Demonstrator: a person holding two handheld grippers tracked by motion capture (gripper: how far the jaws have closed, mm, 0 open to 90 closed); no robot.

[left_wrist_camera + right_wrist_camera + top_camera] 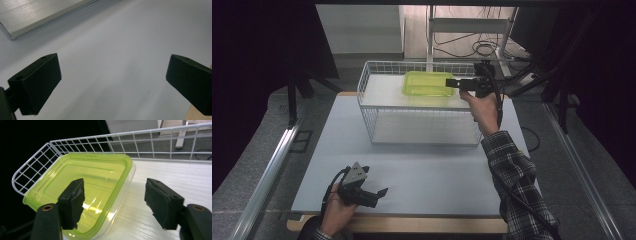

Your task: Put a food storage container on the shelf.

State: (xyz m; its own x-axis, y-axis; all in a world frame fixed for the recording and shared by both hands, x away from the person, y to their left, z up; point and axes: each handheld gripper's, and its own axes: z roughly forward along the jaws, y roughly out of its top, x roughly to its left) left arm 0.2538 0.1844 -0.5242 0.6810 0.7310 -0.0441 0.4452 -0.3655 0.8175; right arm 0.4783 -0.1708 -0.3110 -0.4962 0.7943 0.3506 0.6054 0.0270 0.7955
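Note:
A see-through yellow-green plastic container (428, 83) sits on the top shelf of a white wire rack (377, 125) at the far side of the table. My right gripper (452, 83) reaches it from the right. In the right gripper view the container's (87, 182) near wall stands between the jaws of my right gripper (115, 192). One pad is inside the container and the other outside over the white shelf, and neither presses on the wall. My left gripper (382, 195) rests near the front left of the table, open. In its own view my left gripper (112, 75) has only bare tabletop between its jaws.
The rack's wire rail (100, 141) runs around the shelf behind and beside the container. A lower shelf (422, 130) lies under the top one. The pale grey table top (427, 170) spreads between rack and front edge. Cables and a metal frame (472, 30) stand behind.

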